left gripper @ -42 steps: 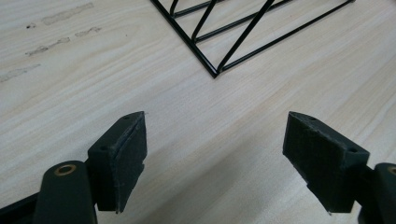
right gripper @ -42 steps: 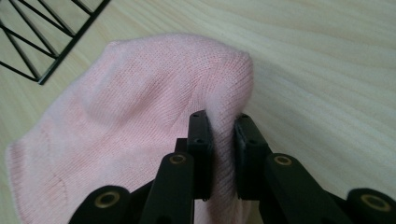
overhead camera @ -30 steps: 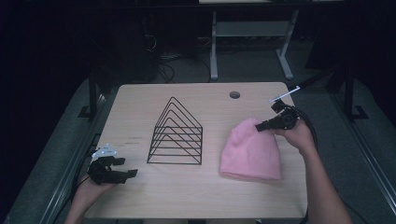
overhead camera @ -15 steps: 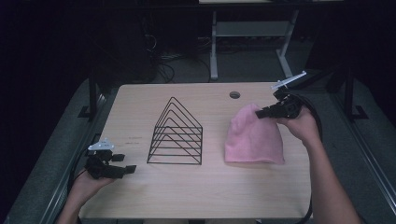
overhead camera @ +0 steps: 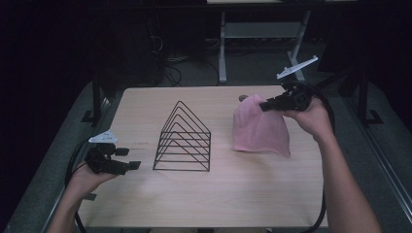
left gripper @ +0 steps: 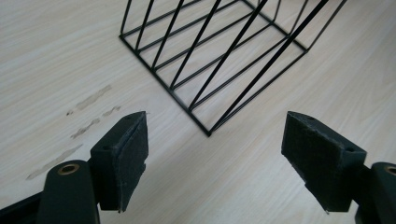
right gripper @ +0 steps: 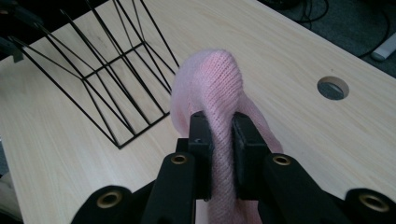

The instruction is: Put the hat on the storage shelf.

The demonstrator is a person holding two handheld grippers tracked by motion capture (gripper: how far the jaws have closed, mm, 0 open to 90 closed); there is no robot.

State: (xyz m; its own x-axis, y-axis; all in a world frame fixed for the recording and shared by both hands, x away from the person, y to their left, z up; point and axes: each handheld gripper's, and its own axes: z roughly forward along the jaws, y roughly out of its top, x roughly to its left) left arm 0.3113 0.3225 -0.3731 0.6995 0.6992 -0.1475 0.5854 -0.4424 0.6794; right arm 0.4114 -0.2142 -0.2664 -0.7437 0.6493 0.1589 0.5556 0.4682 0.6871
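- The right gripper (overhead camera: 266, 106) is pinching the top of a pink knitted hat (overhead camera: 260, 128), its jaws pressing a fold of the knit tightly between them.
- In the right gripper view, the hat (right gripper: 212, 88) is bulging up above the two black pads (right gripper: 201, 154) and is trailing down below them.
- The hat is hanging from the gripper over the right part of the desk (overhead camera: 243, 194), with its wide lower rim lying near the desktop; whether that rim is touching the wood I cannot tell.
- A black wire rack (overhead camera: 183, 138), shaped like a row of triangles, is standing upright on the desk to the left of the hat, apart from it.
- The left gripper (overhead camera: 130, 158) is hovering at the left edge of the desk, its jaws standing wide with nothing between them.
- In the left gripper view, the near corner of the wire rack (left gripper: 210, 70) is lying ahead of the open pads (left gripper: 123, 158), not touching them.
- A round cable hole (right gripper: 332, 87) is sitting in the desk beyond the hat, toward the far edge.
- Faint scuff marks (left gripper: 88, 100) are showing on the wood just left of the rack's corner.
- A cable (overhead camera: 326, 194) is trailing from the right gripper down along the person's forearm.
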